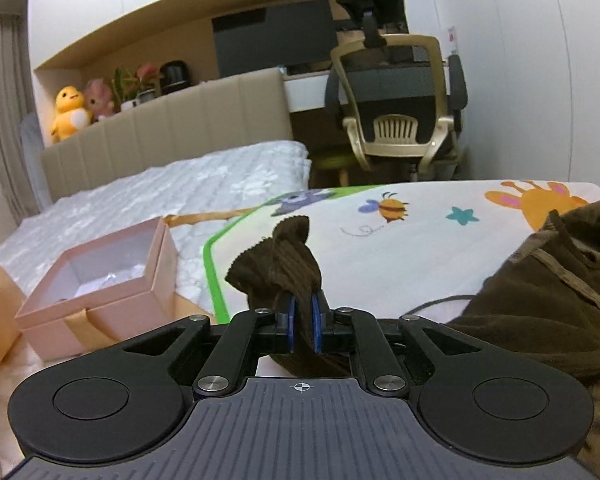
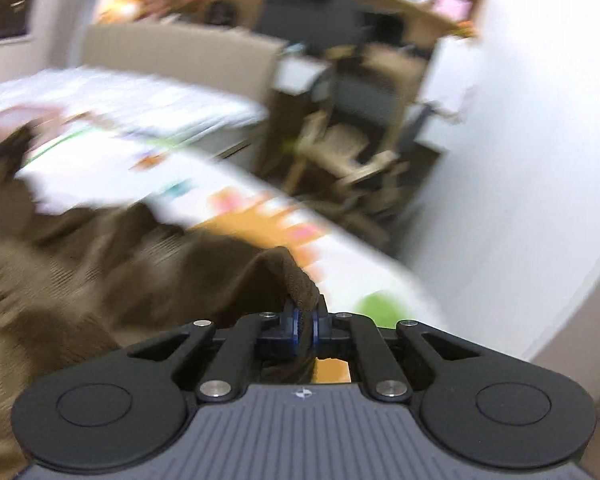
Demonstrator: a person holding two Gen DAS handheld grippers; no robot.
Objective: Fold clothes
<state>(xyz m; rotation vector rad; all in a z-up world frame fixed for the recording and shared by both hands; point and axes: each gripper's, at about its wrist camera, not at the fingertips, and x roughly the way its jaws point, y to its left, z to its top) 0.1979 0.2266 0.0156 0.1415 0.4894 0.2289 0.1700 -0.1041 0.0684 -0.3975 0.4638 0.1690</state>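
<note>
Left gripper (image 1: 303, 320): clamped on a brown corduroy garment (image 1: 540, 300) corner.
Right gripper (image 2: 305, 326): pinched another edge of it.
Garment: heaped between both grippers on the cartoon mat (image 1: 400, 248).
Pink box (image 1: 100, 280): left of left gripper.

A dark brown corduroy garment (image 1: 548, 280) lies crumpled in a loose heap on a bed, over a white play mat (image 1: 420, 240) printed with cartoon animals. Its ribbed fabric shows lighter tan seams or cords across the folds. One bunched corner stands upright, pinched in the left claw (image 1: 303, 312), its edge frayed and pointing up. In the blurred right wrist view, another rolled edge of the same brown cloth (image 2: 100, 280) is pinched in the right claw (image 2: 305, 326), with the rest spreading away to the left.
</note>
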